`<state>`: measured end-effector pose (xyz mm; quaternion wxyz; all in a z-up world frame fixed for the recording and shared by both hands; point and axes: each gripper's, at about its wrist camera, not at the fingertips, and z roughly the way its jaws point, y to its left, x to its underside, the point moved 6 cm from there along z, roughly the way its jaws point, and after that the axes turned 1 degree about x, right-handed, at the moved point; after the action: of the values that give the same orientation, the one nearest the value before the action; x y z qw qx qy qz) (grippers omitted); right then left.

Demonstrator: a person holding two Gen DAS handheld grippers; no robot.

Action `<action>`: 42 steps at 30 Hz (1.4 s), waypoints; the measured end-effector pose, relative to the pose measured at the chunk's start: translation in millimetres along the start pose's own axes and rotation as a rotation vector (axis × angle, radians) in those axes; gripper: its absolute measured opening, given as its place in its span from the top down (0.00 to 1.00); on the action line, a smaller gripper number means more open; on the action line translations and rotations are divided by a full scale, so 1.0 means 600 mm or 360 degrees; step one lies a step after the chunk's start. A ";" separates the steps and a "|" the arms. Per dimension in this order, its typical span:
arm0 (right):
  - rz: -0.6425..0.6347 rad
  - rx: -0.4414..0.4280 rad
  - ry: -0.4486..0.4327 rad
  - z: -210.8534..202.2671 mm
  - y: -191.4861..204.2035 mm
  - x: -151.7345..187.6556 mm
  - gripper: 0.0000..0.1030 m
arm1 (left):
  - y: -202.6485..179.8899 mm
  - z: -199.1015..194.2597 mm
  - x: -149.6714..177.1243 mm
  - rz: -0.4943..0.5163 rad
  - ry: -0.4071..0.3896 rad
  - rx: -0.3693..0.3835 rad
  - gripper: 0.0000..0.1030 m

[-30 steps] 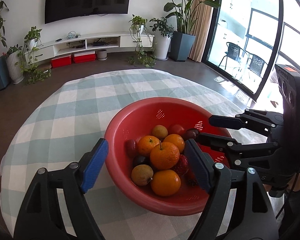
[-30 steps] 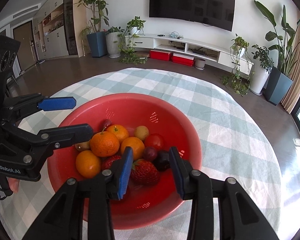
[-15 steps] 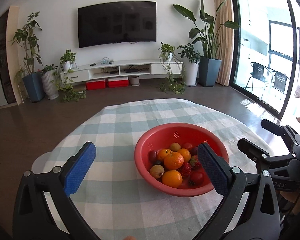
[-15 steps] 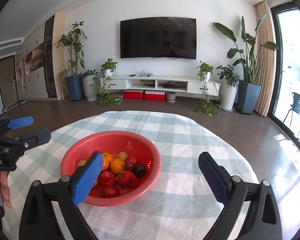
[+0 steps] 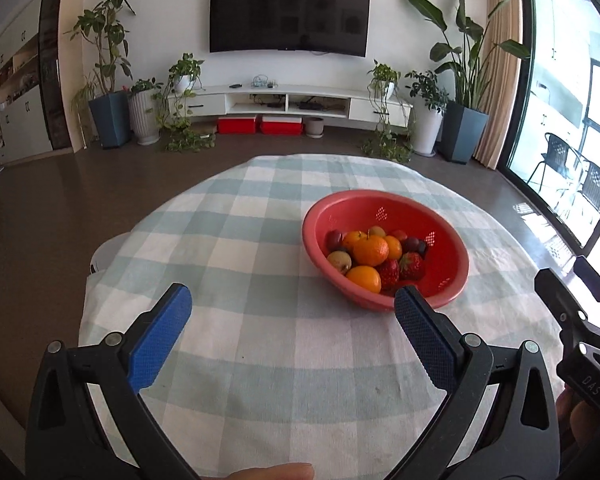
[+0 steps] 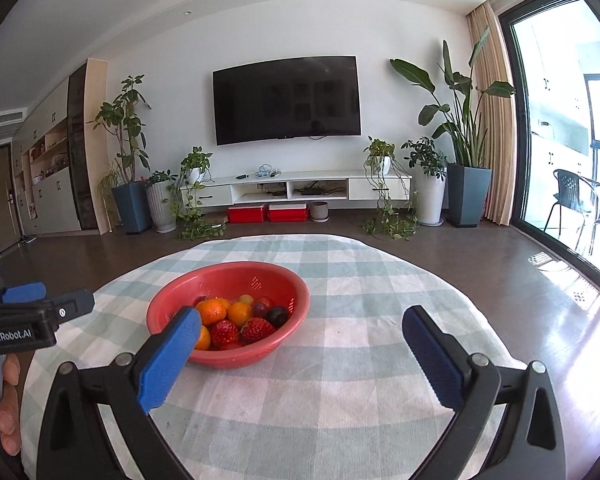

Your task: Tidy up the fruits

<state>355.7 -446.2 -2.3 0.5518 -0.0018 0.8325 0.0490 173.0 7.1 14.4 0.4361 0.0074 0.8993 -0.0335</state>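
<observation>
A red perforated bowl (image 5: 448, 264) stands on the checked tablecloth (image 5: 240, 240), right of centre in the left wrist view. It holds oranges (image 5: 371, 250), strawberries (image 5: 412, 266), dark plums and a tan round fruit (image 5: 338, 260). My left gripper (image 5: 292, 294) is open and empty, hanging over bare cloth in front and to the left of the bowl. In the right wrist view the bowl (image 6: 236, 356) sits left of centre with strawberries (image 6: 256, 328) at its front. My right gripper (image 6: 302, 314) is open and empty, short of the bowl. Each gripper shows at the other view's edge.
The round table's edge (image 5: 100, 280) curves close on the left, with dark floor beyond it. A wide stretch of cloth (image 6: 360, 360) lies right of the bowl. A TV wall, a low cabinet and potted plants stand far behind. Fingers of a hand (image 6: 8, 412) hold the left gripper.
Both grippers have pulled back and up from the bowl, and their jaws have spread wide. The bowl with its fruit now looks smaller and farther off. No fruit has left it.
</observation>
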 end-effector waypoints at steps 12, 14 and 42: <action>0.0000 -0.0022 0.0122 0.003 0.008 0.022 0.00 | -0.006 0.046 0.027 0.0032 0.0090 -0.0043 0.00; 0.0006 -0.0034 0.0149 0.004 0.009 0.025 0.00 | -0.009 0.048 0.027 0.0042 0.0081 -0.0038 0.00; 0.0068 -0.0009 0.0377 0.034 -0.003 0.062 0.00 | -0.038 0.068 0.043 0.0119 0.0137 -0.0003 0.00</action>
<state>360.0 -444.2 -44.3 0.4485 0.0087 0.8916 0.0625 188.1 -18.5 -29.6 0.3980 0.0421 0.9163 -0.0161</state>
